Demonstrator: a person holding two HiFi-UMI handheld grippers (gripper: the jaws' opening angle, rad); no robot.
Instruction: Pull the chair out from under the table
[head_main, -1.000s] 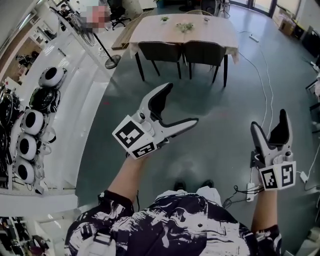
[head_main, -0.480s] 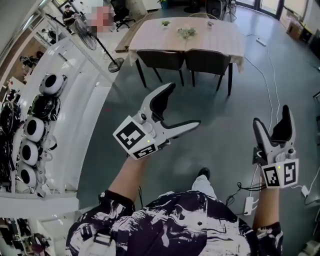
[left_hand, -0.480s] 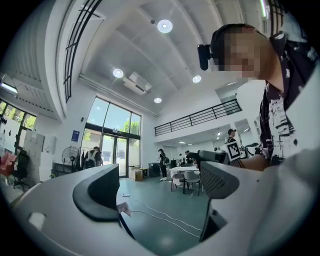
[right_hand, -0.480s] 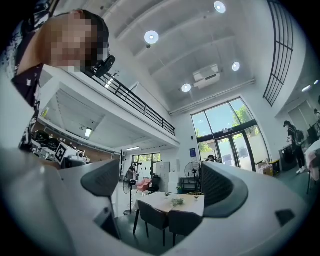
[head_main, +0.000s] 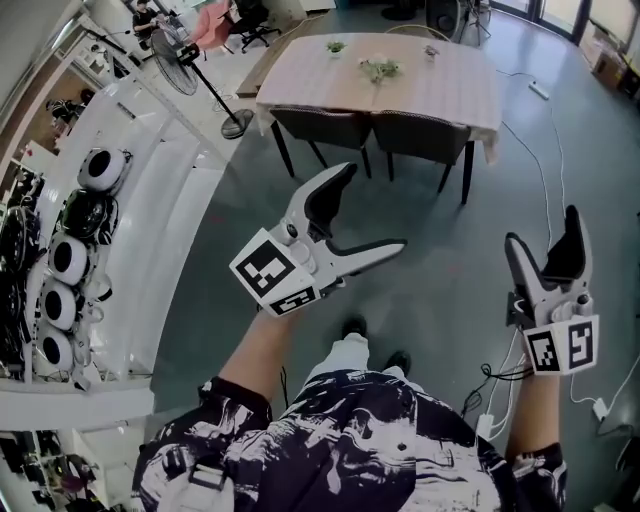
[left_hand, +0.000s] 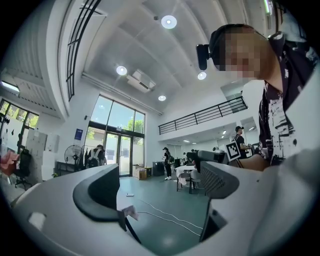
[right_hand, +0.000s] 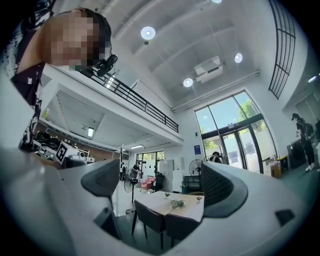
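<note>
Moved: the table (head_main: 400, 90) sits lower and nearer in the head view than a second ago, and the person's two shoes (head_main: 352, 327) have stepped on under the body (both grippers are held up much as before).
Left gripper (head_main: 372, 207): one, raised at the middle of the head view. Its jaws are spread wide with only floor and distant room between them in the left gripper view (left_hand: 160, 187).
Right gripper (head_main: 542, 228): one, at the right edge, pointing upward. Its jaws are likewise spread and empty in the right gripper view (right_hand: 160, 187), which frames the table between them.
Chairs: two, dark. The left chair (head_main: 318, 128) and the right chair (head_main: 420, 138) stand side by side, tucked under the table's near edge and well apart from both grippers.
Table: one, pale top, dark legs, ahead at the top of the head view.
Tabletop pieces (head_main: 380, 68): three small ones, too small to tell apart.
Standing fan (head_main: 185, 50): one, left of the table.
White cable (head_main: 545, 190): trails over the green floor to the table's right.
</note>
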